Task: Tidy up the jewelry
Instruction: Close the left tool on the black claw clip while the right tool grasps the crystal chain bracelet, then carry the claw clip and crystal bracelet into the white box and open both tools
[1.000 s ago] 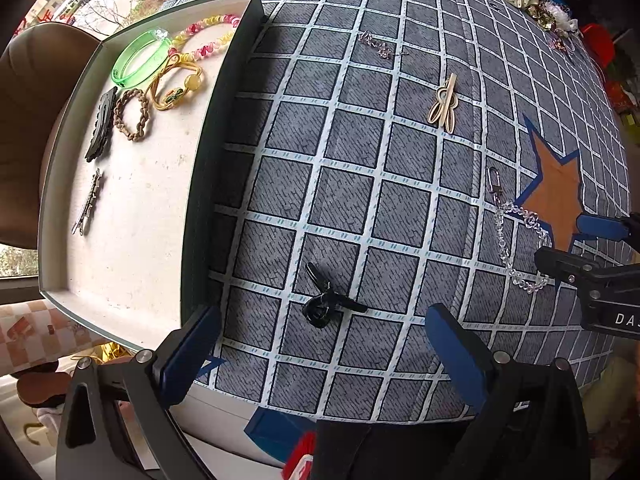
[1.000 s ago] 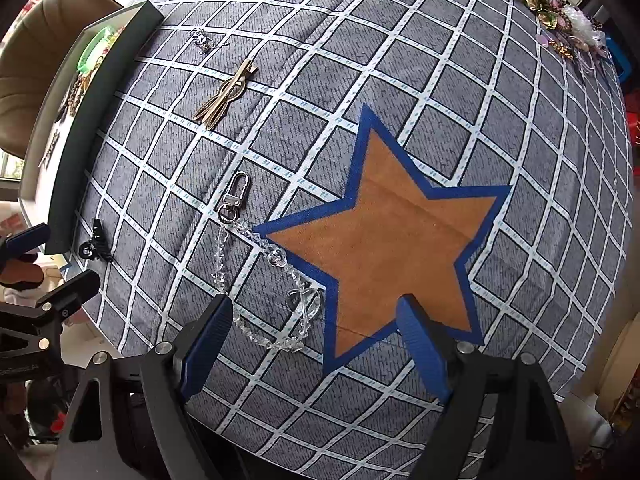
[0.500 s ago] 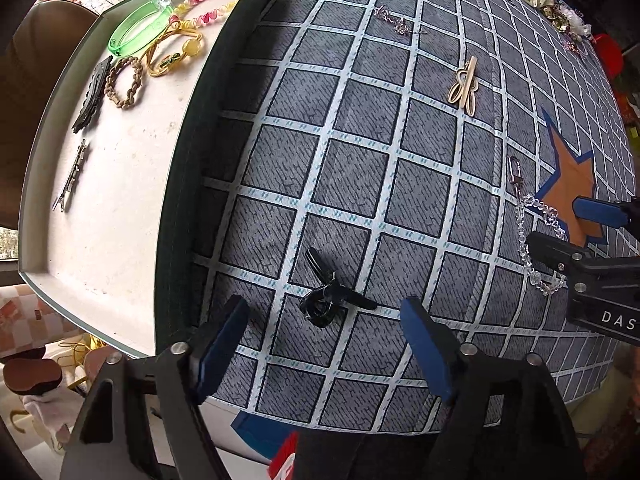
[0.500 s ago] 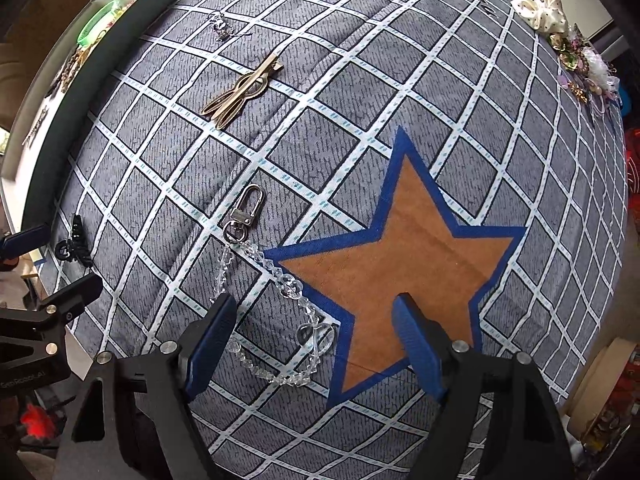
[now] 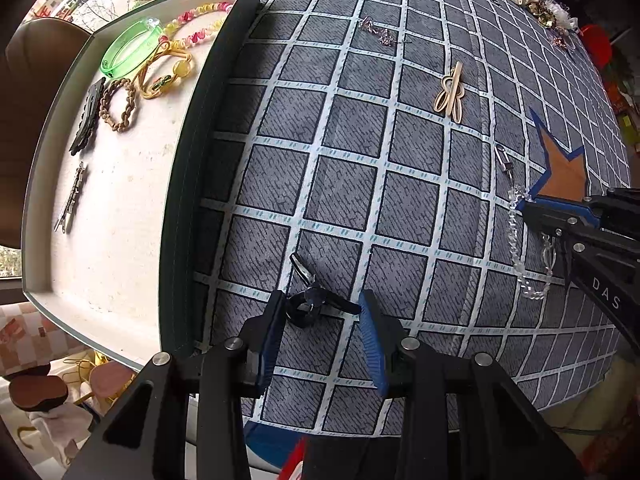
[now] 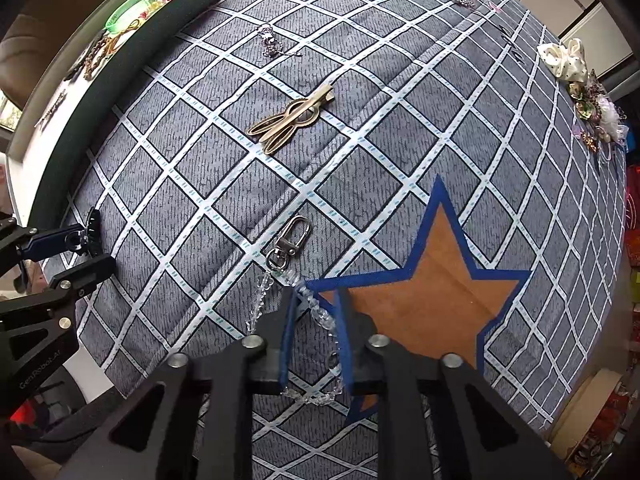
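A small black hair clip (image 5: 310, 300) with a glossy ring at its middle and thin prongs sticking out lies on the grey quilted cloth (image 5: 360, 152), whose squares are edged with white printed bands. The left gripper (image 5: 320, 308) points down over it; its jaws have just been closing, and the ridged blue pads (image 5: 272, 332) now stand narrow on either side of the clip, touching or all but touching its ring and the tip of one prong.

To the right, a clear faceted bead chain (image 6: 320, 320) with a silver lobster clasp (image 6: 290, 238) lies looped across the edge of a brown star outlined in dark blue (image 6: 432, 300). The right gripper (image 6: 316, 300) has just been closing too; its blue pads are drawn in tight about one strand of the beads, which runs up between them.

Further up the cloth rest a flat brass-coloured looped hair clip (image 6: 290, 118) and a short tangle of fine silver chain (image 6: 272, 44).

Along the left edge stands a shallow tray with dark green walls and a pale floor (image 5: 184, 184). It holds a translucent green bangle (image 5: 130, 48), a pink and yellow twisted cord (image 5: 192, 24), a gold wire bracelet (image 5: 166, 70), a brown braided ring (image 5: 118, 104), a black toothed comb clip (image 5: 86, 116) and a slim metal clip (image 5: 72, 198). At the far right corner lies a cream fabric bow (image 6: 564, 60) beside a heap of mixed trinkets (image 6: 596, 116).
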Tool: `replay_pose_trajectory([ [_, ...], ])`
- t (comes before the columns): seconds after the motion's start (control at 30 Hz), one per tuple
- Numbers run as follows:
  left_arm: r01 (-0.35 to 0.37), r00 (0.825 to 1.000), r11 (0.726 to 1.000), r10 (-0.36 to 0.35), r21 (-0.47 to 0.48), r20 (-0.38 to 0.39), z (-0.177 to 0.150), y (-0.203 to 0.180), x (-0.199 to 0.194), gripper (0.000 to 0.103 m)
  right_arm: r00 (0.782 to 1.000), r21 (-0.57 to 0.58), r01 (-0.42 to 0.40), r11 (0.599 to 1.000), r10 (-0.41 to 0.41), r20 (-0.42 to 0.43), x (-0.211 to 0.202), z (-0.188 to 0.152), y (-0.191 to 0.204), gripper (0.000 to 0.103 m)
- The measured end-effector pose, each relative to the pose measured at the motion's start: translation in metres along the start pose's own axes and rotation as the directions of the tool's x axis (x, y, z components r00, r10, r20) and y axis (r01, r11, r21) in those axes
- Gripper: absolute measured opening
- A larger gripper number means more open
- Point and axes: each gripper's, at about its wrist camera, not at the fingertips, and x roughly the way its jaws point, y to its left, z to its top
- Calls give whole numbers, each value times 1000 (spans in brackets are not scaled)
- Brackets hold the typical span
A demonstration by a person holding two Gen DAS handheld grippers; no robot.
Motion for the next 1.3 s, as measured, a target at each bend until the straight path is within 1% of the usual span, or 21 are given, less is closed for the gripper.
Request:
replay_pose_trajectory([
  [0.1, 19, 1000, 1000, -19, 0, 14, 3, -2, -8, 45, 1000, 50, -28, 998, 28, 8, -2, 1, -4, 5],
  [0.27, 55, 998, 998, -55, 1, 35, 6, 4, -27, 45, 994, 139, -106, 985, 102, 35, -15, 4, -18, 5],
  [0.4, 61, 997, 998, -62, 10, 54, 11, 3, -43, 45, 987, 184, -155, 971, 145, 66, -32, 6, -26, 5],
  [0.47, 58, 996, 998, -59, 16, 67, 22, -6, -54, 45, 984, 198, -173, 965, 160, 81, -39, 4, -33, 5],
  [0.6, 61, 994, 998, -62, 8, 86, 34, -8, -69, 45, 977, 217, -202, 955, 183, 109, -51, 2, -43, 5],
  [0.67, 57, 994, 998, -58, 9, 96, 45, -8, -81, 45, 974, 225, -216, 950, 193, 121, -52, 0, -44, 5],
  [0.77, 52, 992, 999, -52, 6, 114, 53, -8, -89, 45, 969, 231, -234, 945, 206, 139, -72, -11, -63, 5],
  [0.8, 50, 991, 999, -50, 3, 121, 54, -7, -93, 45, 967, 231, -238, 943, 209, 144, -73, -8, -60, 5],
  [0.87, 47, 990, 999, -46, -9, 132, 58, -5, -99, 45, 963, 226, -251, 941, 220, 156, -89, -15, -77, 5],
  [1.17, 36, 982, 995, -18, -97, 186, 58, 20, -129, 45, 943, 147, -289, 946, 255, 212, -119, 11, -79, 5],
  [1.3, 32, 982, 992, -10, -118, 188, 60, 38, -132, 45, 941, 123, -287, 950, 255, 222, -127, 25, -73, 5],
])
